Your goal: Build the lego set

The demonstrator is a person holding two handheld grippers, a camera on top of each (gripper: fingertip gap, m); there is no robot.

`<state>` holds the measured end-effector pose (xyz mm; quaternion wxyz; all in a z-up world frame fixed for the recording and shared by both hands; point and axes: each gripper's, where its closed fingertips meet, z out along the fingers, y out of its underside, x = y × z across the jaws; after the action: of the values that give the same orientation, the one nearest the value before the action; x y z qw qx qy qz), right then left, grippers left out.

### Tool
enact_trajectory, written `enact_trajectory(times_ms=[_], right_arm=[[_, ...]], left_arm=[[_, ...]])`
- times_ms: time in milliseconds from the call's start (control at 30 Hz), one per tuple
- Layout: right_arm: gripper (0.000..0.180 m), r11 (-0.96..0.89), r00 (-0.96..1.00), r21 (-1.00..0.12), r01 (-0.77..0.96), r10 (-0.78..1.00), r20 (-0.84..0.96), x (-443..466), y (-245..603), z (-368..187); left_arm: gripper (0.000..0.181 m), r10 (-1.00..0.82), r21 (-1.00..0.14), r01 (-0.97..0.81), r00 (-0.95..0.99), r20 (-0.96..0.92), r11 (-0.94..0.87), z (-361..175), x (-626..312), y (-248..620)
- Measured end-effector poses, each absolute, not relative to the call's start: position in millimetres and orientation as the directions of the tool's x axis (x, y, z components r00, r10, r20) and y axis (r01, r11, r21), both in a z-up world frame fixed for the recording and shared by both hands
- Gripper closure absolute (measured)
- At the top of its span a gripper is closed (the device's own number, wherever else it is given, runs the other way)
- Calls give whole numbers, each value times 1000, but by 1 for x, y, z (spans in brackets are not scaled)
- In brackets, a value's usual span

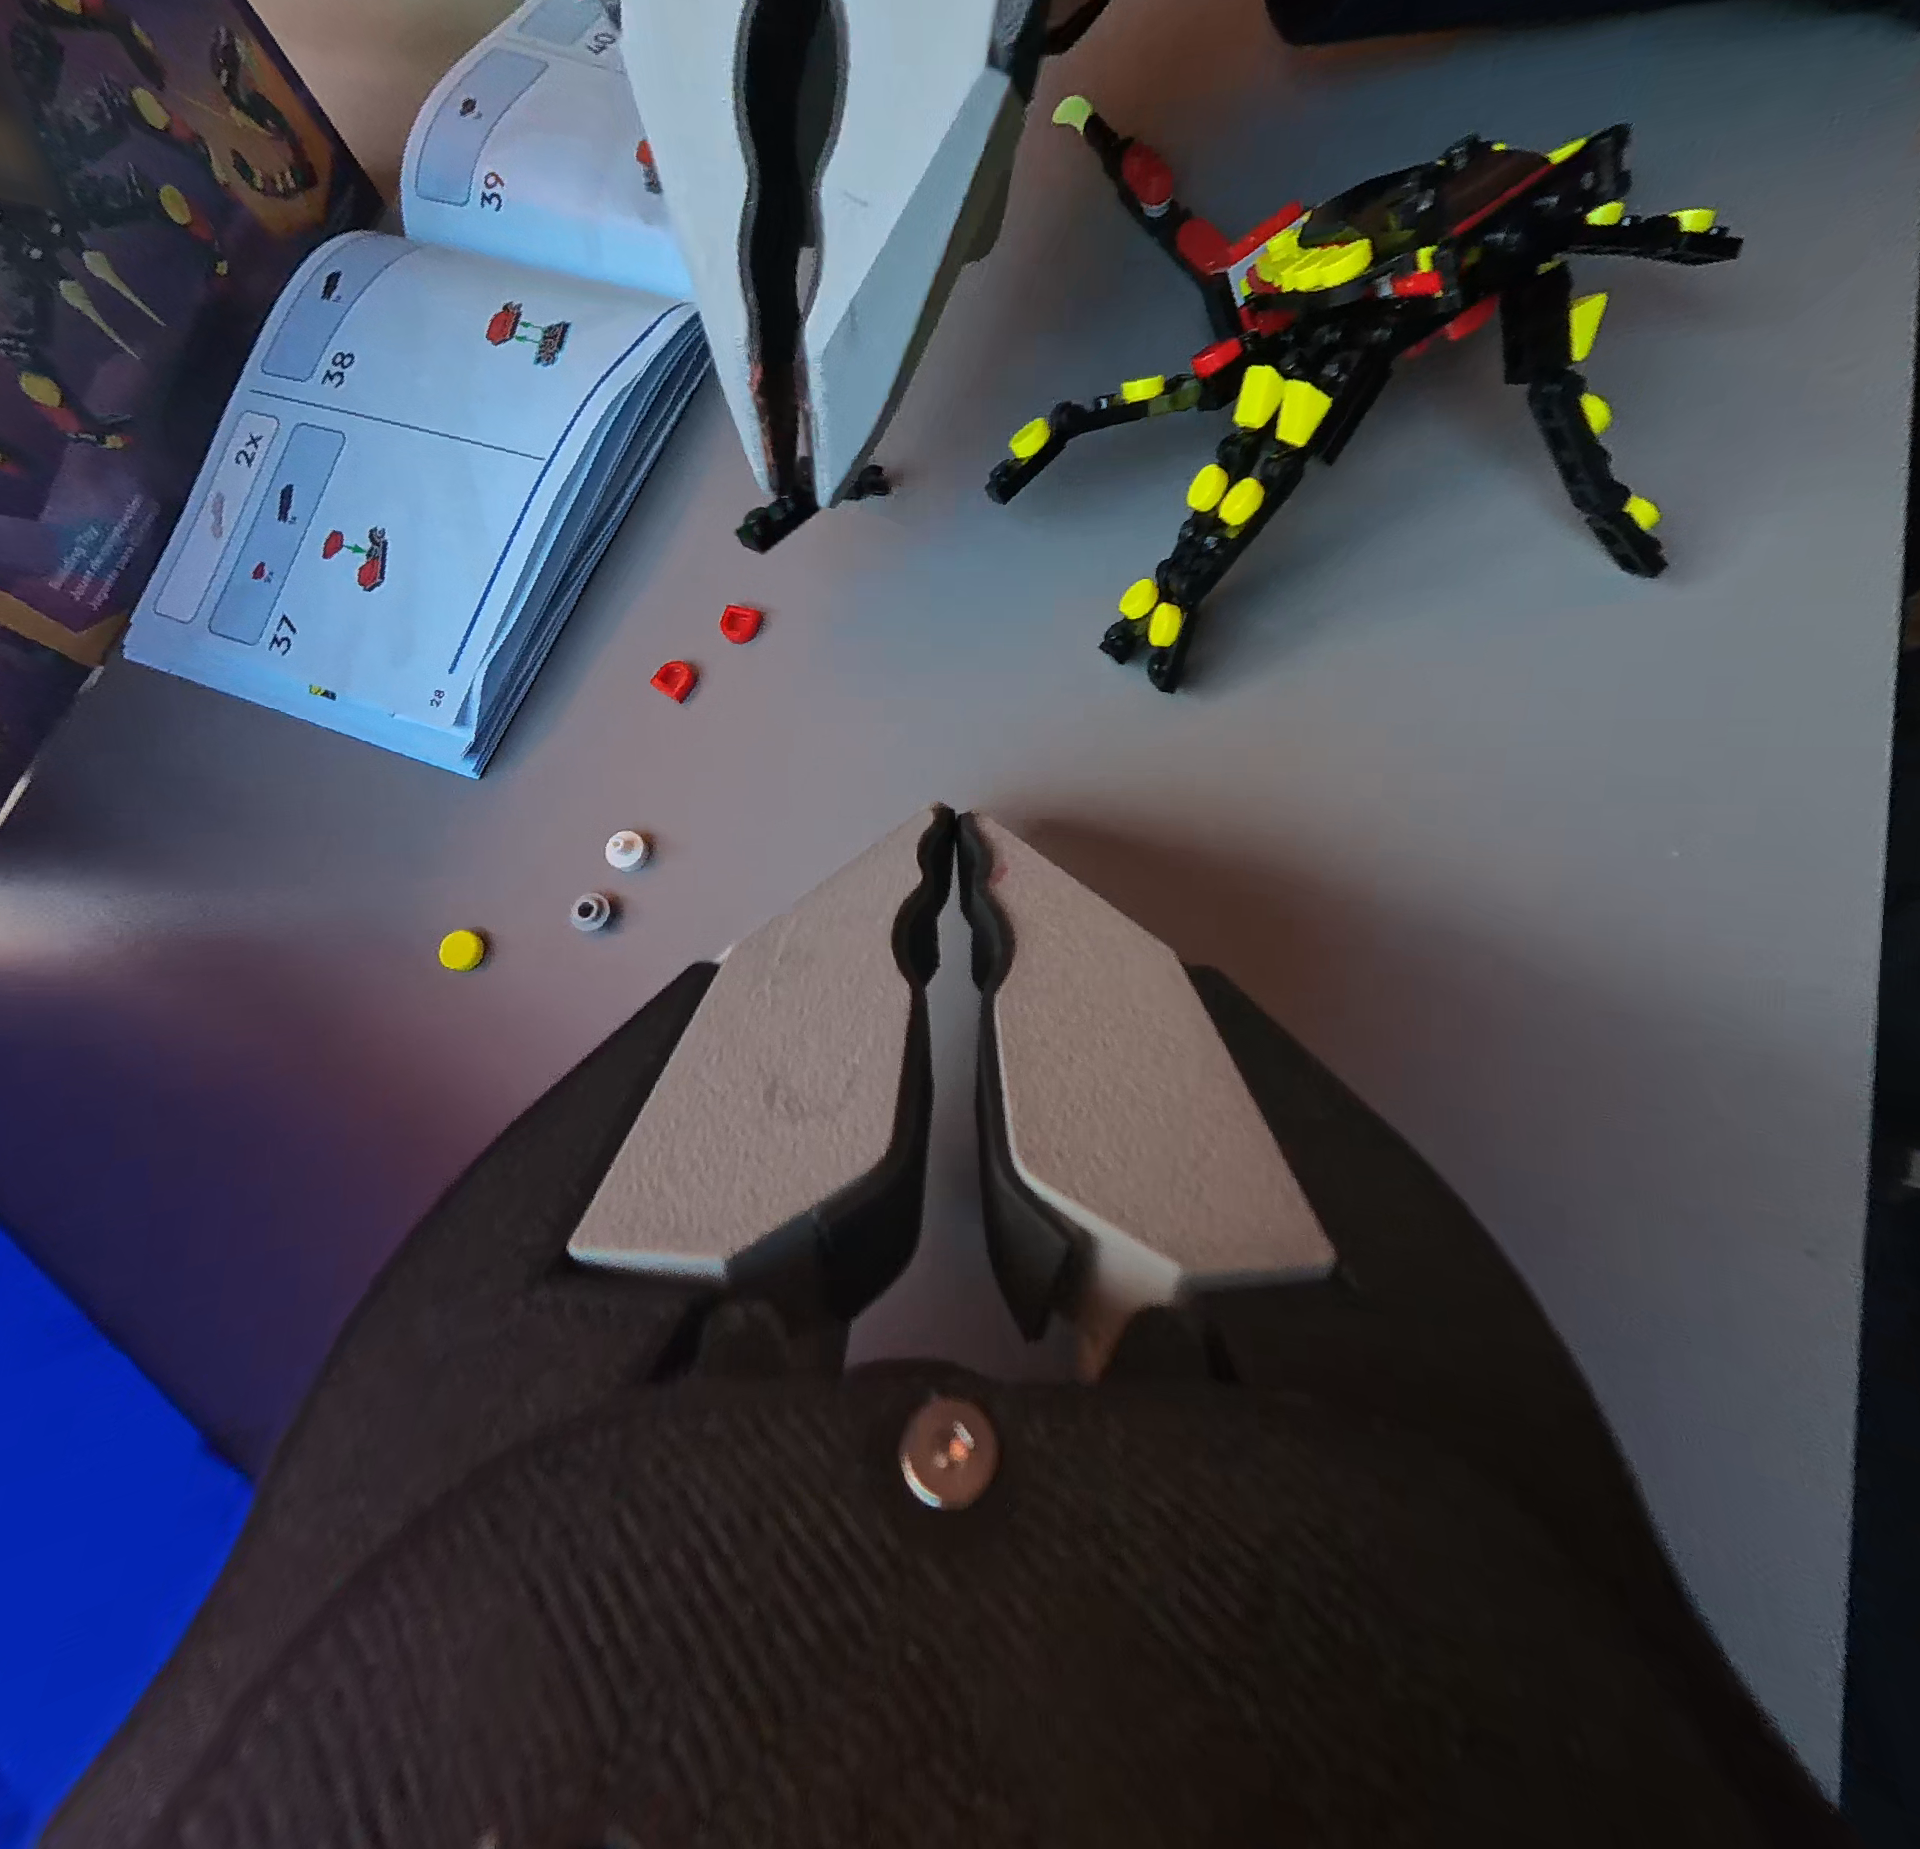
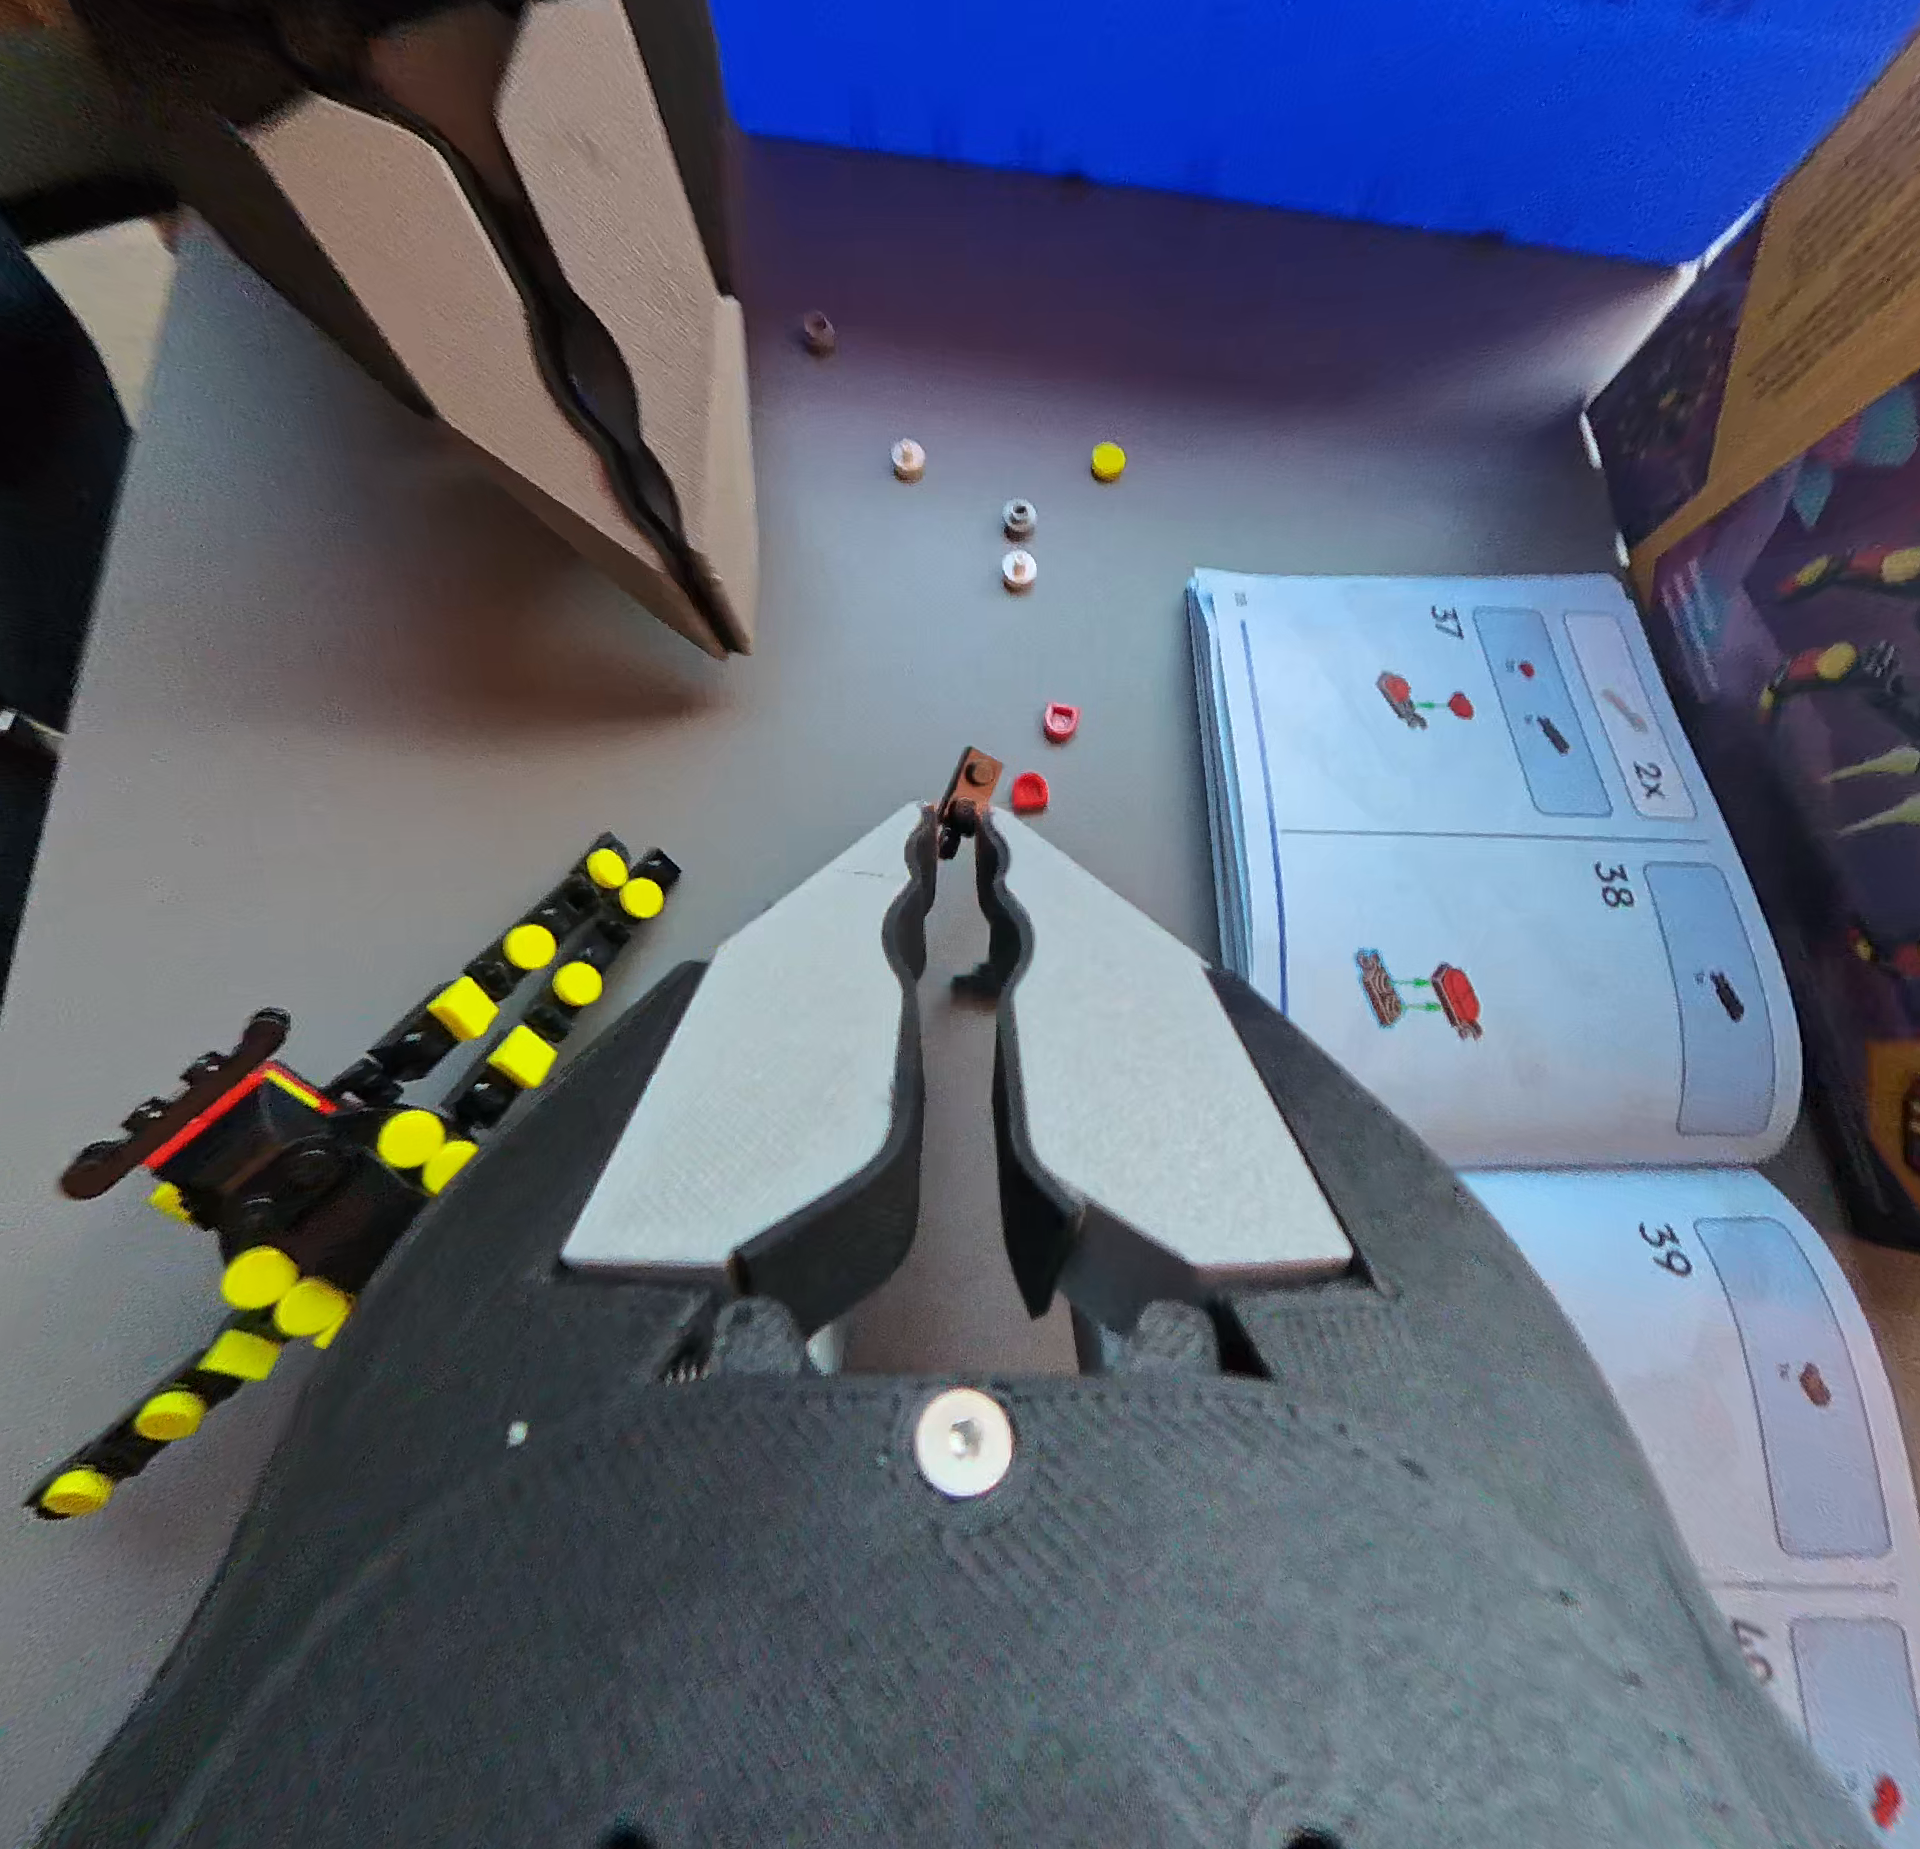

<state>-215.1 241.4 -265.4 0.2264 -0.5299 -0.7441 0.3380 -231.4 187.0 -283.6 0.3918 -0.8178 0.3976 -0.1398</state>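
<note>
Grey laminate table point(image 1: 1351, 864) carries a black lego spider model with yellow and red studs point(image 1: 1382, 345), standing on its legs to the right in the left wrist view. The left tool point(image 1: 954, 828) hovers above the table with its two grey fingers pressed together and nothing between them. The right tool point(image 2: 961, 812) has its tips clamped on a small dark brown lego plate piece point(image 2: 971, 781), held just beside two loose red lego tiles point(image 2: 1044, 755). Farther off lie a round yellow lego tile point(image 2: 1108, 460) and several small grey round lego studs point(image 2: 1018, 542). An open white paper instruction booklet point(image 2: 1507, 864) lies flat near the red tiles, and a dark purple cardboard set box point(image 1: 125, 293) stands just beyond it.
</note>
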Motion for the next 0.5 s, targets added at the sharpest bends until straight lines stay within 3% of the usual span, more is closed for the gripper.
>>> enact_trajectory(times_ms=[500], right_arm=[[176,330,-414,-603,726,910,-1,-239,222,-288]], left_arm=[[181,-738,-739,-523,673,-51,-425,-287,-238,189]])
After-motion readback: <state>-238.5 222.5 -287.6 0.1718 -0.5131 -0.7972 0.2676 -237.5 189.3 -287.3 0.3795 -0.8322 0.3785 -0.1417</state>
